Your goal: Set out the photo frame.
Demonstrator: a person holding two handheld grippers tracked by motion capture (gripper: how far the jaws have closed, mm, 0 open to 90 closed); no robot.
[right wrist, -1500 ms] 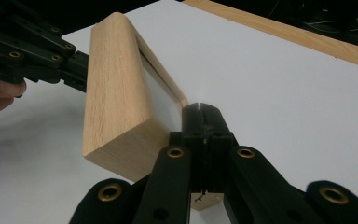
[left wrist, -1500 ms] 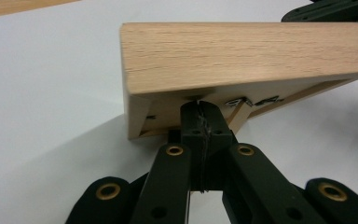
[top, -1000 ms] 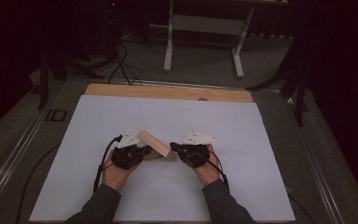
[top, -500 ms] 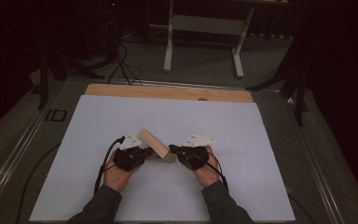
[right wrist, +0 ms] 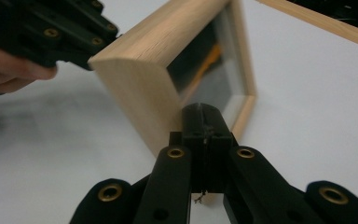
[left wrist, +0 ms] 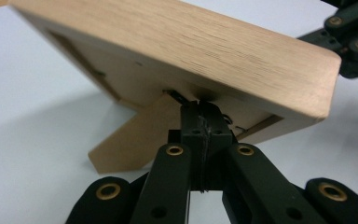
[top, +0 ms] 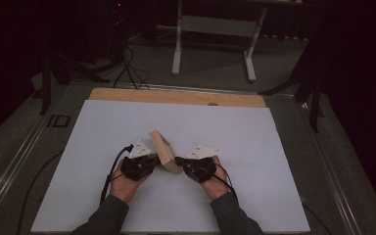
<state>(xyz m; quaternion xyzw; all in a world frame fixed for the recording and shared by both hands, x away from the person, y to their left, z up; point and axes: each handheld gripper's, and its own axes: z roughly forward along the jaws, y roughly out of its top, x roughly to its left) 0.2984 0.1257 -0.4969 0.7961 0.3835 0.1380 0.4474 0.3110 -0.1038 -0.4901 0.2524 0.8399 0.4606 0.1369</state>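
A wooden picture frame (top: 164,152) stands tilted on the white table (top: 254,137) between 2 claws: left claw (left wrist: 199,112) and right claw (right wrist: 200,116), both pressed together against it. Dark room beyond.

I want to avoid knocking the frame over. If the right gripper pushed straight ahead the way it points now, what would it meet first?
The right gripper, its fingers closed, points at the wooden picture frame right in front of it, at the lower front edge near the glass. It looks to be at or almost touching the wood already, though the depth is hard to judge.
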